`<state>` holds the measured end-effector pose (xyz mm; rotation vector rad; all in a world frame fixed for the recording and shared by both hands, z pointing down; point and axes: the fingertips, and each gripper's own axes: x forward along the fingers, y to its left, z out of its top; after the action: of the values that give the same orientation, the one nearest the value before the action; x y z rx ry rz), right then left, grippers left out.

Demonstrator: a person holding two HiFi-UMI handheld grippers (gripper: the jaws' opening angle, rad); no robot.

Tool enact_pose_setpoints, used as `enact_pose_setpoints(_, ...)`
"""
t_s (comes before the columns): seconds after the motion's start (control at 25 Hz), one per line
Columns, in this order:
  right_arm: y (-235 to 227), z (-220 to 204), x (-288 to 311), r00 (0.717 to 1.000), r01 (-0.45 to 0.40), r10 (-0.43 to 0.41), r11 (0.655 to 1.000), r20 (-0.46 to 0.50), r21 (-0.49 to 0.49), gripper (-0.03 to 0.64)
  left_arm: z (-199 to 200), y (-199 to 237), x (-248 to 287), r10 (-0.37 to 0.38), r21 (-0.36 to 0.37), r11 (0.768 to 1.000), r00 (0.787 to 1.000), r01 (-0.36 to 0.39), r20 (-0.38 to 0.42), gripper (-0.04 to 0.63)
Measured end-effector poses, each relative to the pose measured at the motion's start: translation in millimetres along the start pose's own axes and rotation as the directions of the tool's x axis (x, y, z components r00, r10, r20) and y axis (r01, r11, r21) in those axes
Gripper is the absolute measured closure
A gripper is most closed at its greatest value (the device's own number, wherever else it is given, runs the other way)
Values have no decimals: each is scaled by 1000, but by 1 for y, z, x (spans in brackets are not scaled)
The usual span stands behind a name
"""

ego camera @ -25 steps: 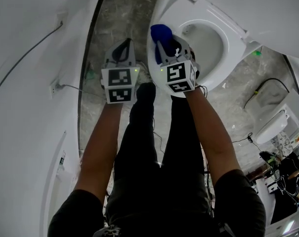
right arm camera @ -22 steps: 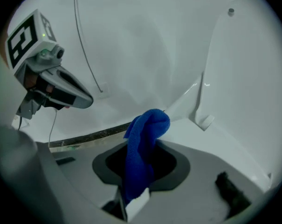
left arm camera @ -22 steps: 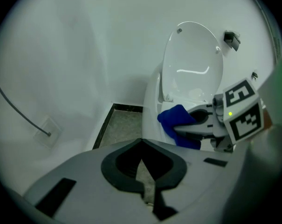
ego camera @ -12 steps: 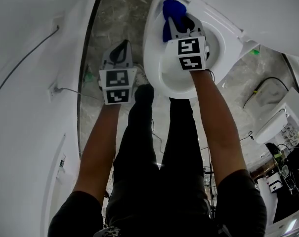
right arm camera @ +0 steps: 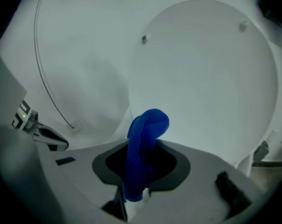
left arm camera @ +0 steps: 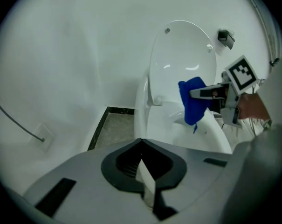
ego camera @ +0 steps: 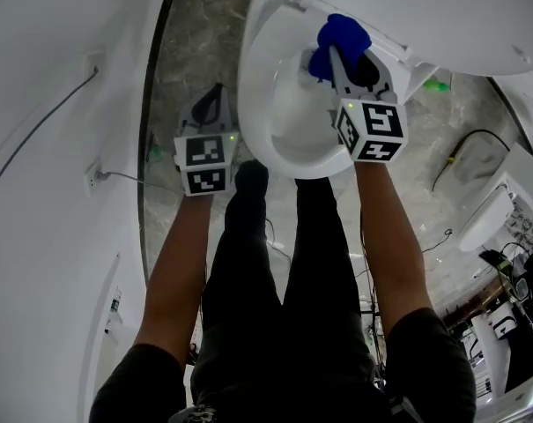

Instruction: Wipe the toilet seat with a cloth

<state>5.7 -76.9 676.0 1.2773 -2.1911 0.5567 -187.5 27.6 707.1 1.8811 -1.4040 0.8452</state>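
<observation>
The white toilet seat (ego camera: 253, 104) lies at the top middle of the head view, with its lid (left arm camera: 182, 64) raised against the wall. My right gripper (ego camera: 338, 60) is shut on a bunched blue cloth (ego camera: 338, 38) and reaches over the bowl toward the back of the seat, near the hinge. In the right gripper view the cloth (right arm camera: 143, 139) sticks up out of the jaws in front of the lid (right arm camera: 206, 78). My left gripper (ego camera: 215, 95) hangs shut and empty over the floor, left of the toilet. From the left gripper view the cloth (left arm camera: 193, 101) hangs above the seat.
A white wall with a socket and cable (ego camera: 94, 179) runs down the left. Grey marbled floor (ego camera: 204, 33) lies between wall and toilet. The person's legs stand below the bowl. Another white fixture (ego camera: 486, 218) and floor cables (ego camera: 464, 152) are at the right.
The right gripper has carried the blue cloth from the seat's near left rim up and rightward to the back of the seat. The left gripper has hardly moved.
</observation>
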Motion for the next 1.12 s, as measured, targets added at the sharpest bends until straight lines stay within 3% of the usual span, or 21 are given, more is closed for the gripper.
enact_pose_setpoints(0.12,-18,-9,-57,996,75,-78,995,32,67,523,18,-10,-12,-5,-9,1000,999,5,44,586)
enact_pose_setpoints(0.32,-21,-3,-164,976,205,-208,977,58,55,523,61,-38,-57,-81,-7,997,988,83,134,586)
enact_pose_setpoints(0.48,-6,16,-238,956,280,-286,956,64,83,523,95,-64,-104,-156,78,986,973,145,172,586)
enact_pose_setpoints(0.6,7,33,-279,945,305,-313,947,88,97,523,120,-75,-136,-172,119,981,968,151,183,586)
enact_pose_setpoints(0.8,27,56,-331,948,266,-282,956,145,122,523,158,-101,-189,-151,129,984,964,124,217,586)
enact_pose_setpoints(0.96,36,85,-357,958,195,-205,978,201,72,523,171,-135,-234,-136,136,985,959,105,248,586)
enact_pose_setpoints(1.12,29,118,-375,953,130,-126,991,276,3,523,180,-171,-268,-122,81,992,945,101,305,586)
